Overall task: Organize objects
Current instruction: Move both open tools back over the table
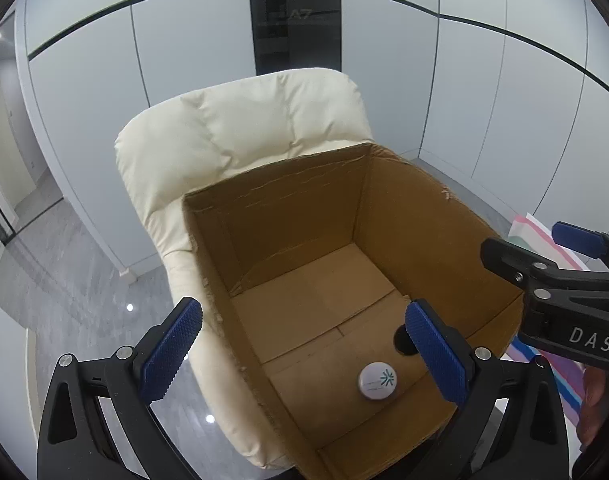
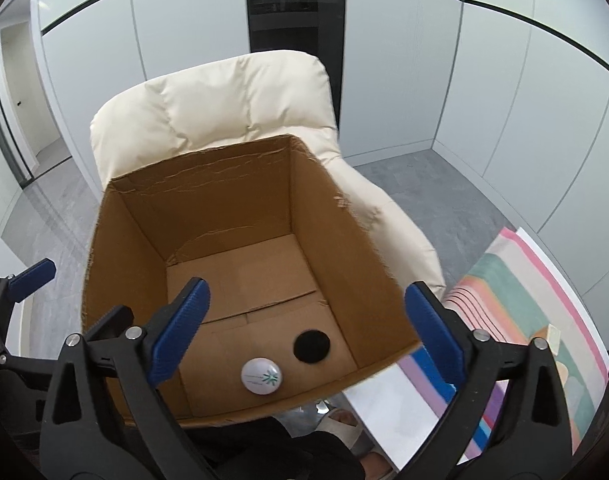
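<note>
The open brown corrugated cardboard box (image 2: 240, 216) was plain tan inside. On its floor lay a round white disc (image 2: 261, 375) printed with a teal starburst, and beside it a flat matte black circle (image 2: 311, 345). Behind the box rose a cream quilted padded chair (image 2: 224, 108). Right of the box lay a pastel striped mat (image 2: 524, 304) in pink, green, purple and blue.

Left gripper (image 1: 302, 354) and right gripper (image 2: 306, 330) hover side by side, jaws spread wide, holding nothing.
</note>
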